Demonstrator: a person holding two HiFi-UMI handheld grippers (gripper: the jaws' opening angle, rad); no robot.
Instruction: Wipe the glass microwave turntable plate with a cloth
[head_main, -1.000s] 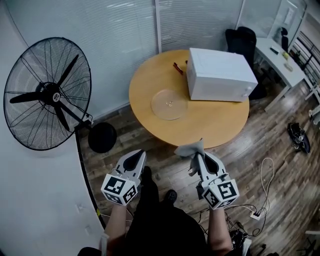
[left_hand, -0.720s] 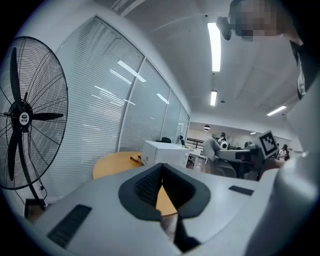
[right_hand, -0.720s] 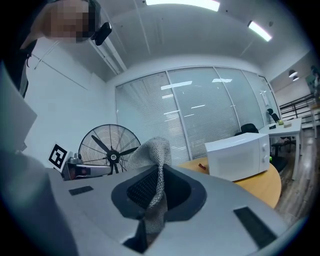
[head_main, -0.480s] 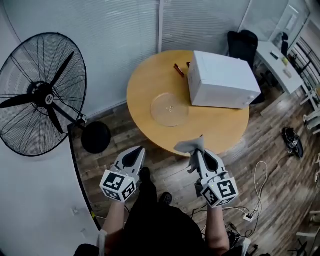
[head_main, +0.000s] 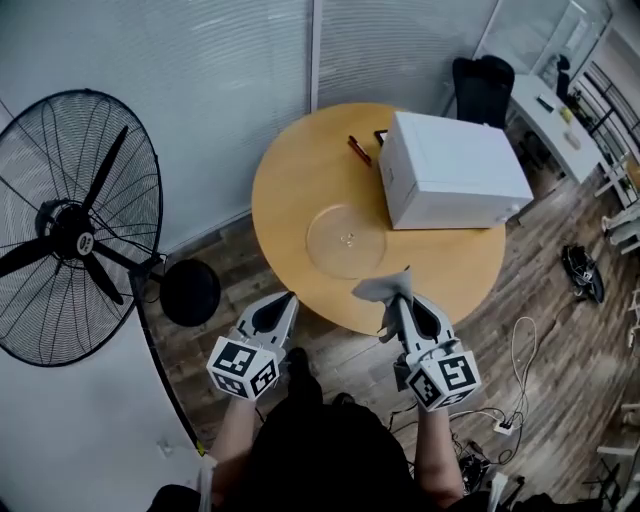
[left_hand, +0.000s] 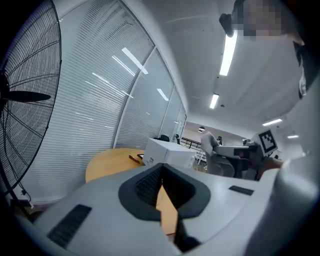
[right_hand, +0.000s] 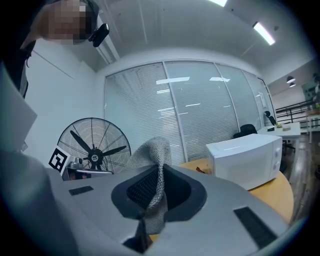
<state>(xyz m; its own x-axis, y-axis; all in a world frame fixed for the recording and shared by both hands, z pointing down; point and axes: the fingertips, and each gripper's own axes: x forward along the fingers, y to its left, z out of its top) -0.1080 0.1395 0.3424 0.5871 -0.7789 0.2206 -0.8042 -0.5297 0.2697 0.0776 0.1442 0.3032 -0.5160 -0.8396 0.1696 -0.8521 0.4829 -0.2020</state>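
Note:
The clear glass turntable plate (head_main: 346, 240) lies flat on the round wooden table (head_main: 290, 180), near its front edge. A grey knitted cloth (head_main: 385, 289) (right_hand: 151, 155) is pinched in my right gripper (head_main: 398, 303), which is shut on it and hovers just short of the table's near edge. The cloth sticks up past the jaws. My left gripper (head_main: 287, 300) is shut with nothing in it, level with the right one, left of it and short of the table edge. In the left gripper view the table (left_hand: 107, 162) and the microwave (left_hand: 167, 152) lie ahead.
A white microwave (head_main: 452, 171) stands on the table's right half, with a red pen (head_main: 358, 150) behind the plate. A large black floor fan (head_main: 70, 225) stands at the left by a white wall. Office chair (head_main: 481, 88) and desk sit behind; cables lie on the wooden floor at the right.
Both grippers have come forward toward the table together. The plate and table now sit closer to the jaws and the fan has slid to the left of the head view.

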